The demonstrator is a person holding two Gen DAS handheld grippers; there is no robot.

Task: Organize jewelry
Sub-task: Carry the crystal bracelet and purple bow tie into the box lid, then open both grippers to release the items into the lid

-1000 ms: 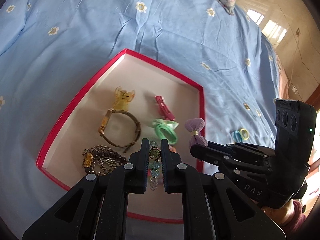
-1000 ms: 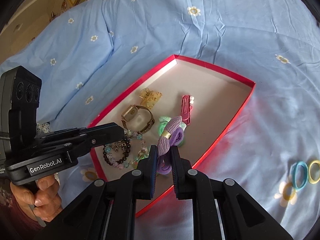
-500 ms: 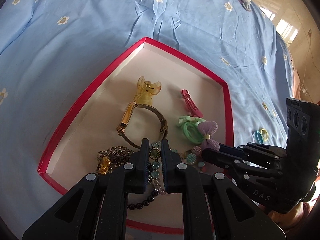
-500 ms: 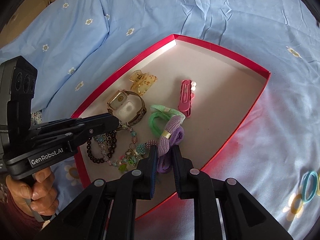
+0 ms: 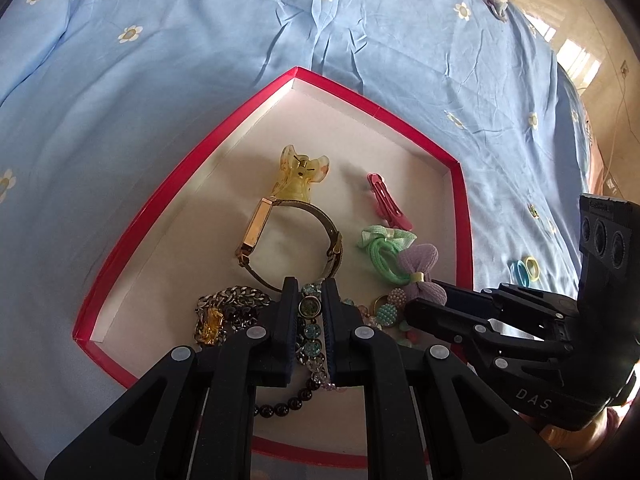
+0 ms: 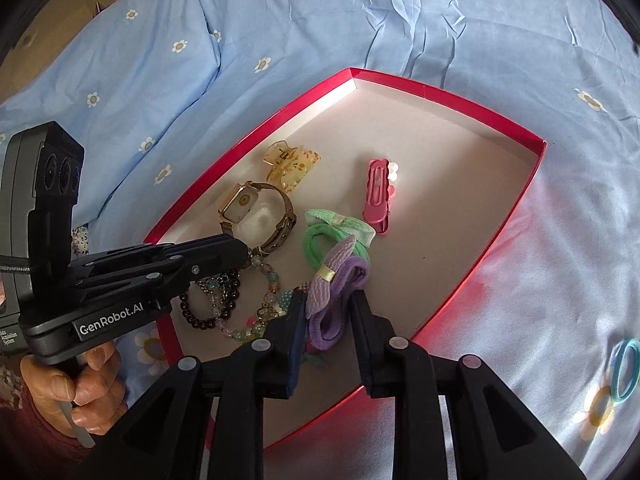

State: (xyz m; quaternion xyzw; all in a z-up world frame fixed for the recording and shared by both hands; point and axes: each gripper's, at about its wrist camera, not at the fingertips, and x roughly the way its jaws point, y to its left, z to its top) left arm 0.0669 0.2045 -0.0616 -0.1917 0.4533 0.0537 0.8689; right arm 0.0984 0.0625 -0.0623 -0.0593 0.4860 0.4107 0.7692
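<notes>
Assorted jewelry in red-rimmed box

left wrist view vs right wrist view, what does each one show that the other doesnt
Only the left wrist view shows the gold chain and the sunlit floor. Only the right wrist view shows the watch's face, the hand on the left gripper's handle, and the right gripper's jaws opening around the purple bow tie. Both show the red tray, yellow claw clip and pink clip.

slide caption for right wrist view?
Right hand-held gripper opening around purple fabric bow hair tie inside red-rimmed cardboard tray of jewelry.
</notes>
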